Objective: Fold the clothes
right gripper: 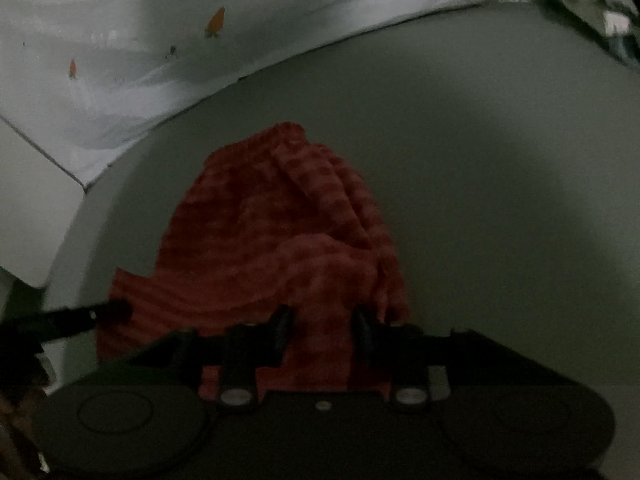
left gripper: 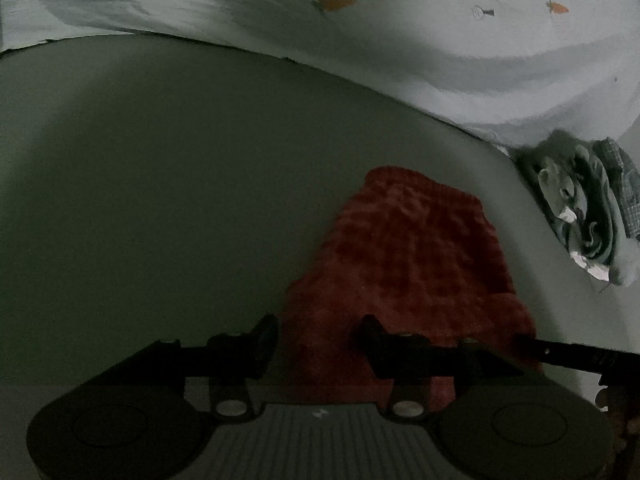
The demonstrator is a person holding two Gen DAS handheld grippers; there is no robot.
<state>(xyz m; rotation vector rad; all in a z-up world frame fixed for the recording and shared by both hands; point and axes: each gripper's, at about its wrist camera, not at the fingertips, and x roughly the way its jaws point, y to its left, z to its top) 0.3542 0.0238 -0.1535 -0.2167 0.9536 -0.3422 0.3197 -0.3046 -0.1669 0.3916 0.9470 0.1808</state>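
Note:
A red ribbed cloth (left gripper: pixel 404 248) lies on a grey surface (left gripper: pixel 160 200), its near end under both grippers. My left gripper (left gripper: pixel 316 336) hovers over the cloth's near left corner. Its fingers stand apart, with the cloth's edge between them and nothing pinched. In the right wrist view the same cloth (right gripper: pixel 260 232) is rumpled, and a raised fold runs up into my right gripper (right gripper: pixel 323 320), which is shut on that bunch. The left gripper's tip (right gripper: pixel 112 312) shows at the cloth's left corner. The right gripper's finger (left gripper: pixel 560 352) shows at the cloth's right edge.
A pale sheet with small orange prints (left gripper: pixel 400 40) lies along the far side of the grey surface. A crumpled heap of grey and checked clothes (left gripper: pixel 588 208) sits at the right. The light is dim. Bare grey surface (right gripper: pixel 500 200) stretches beyond the cloth.

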